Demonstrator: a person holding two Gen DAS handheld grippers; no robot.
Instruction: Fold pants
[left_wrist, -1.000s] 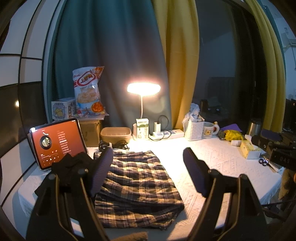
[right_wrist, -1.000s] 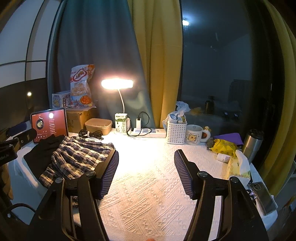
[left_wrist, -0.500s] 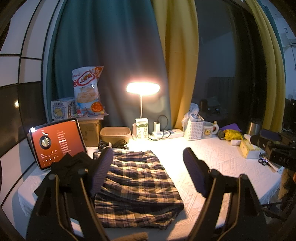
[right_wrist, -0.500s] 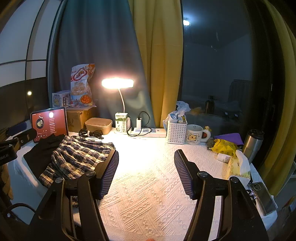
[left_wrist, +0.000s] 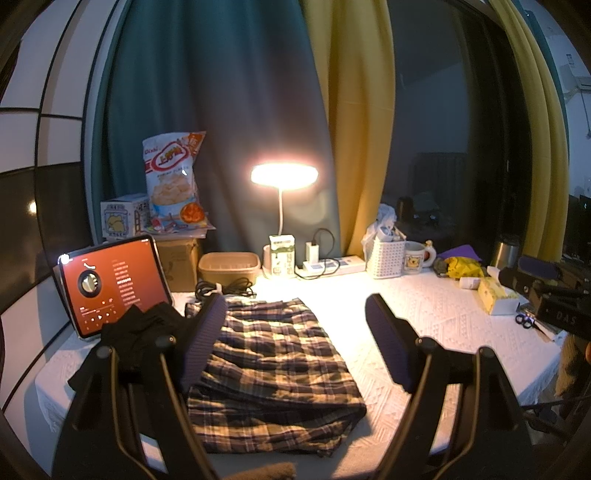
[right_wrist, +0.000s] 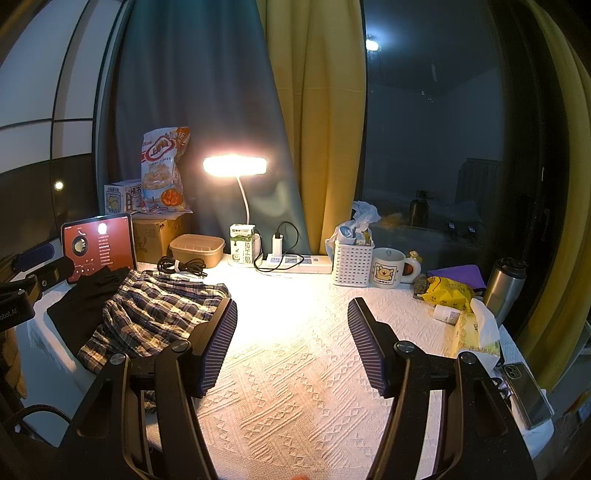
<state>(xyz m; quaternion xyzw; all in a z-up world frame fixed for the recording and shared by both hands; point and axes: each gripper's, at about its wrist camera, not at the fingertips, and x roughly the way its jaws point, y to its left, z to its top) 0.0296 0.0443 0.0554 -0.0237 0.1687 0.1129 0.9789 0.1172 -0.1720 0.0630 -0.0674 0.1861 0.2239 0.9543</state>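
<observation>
**Plaid pants lie folded, both grippers hang back empty**

Plaid cloth, brown and cream, sits on the left part of the white table cover (right_wrist: 295, 387): the pants (left_wrist: 273, 362) look folded into a rough rectangle, next to a dark garment (left_wrist: 144, 332) by the lit tablet (left_wrist: 110, 284). The left gripper (left_wrist: 295, 336) hovers above the pants, fingers spread wide, nothing between them. The right gripper (right_wrist: 291, 343) hangs over bare cover to the right of the pants, fingers just as wide and empty. My read: we're between folds, or near the finish. If another fold is wanted, each gripper needs to drop to a near corner, pinch the cloth, and carry it across evenly.
</observation>
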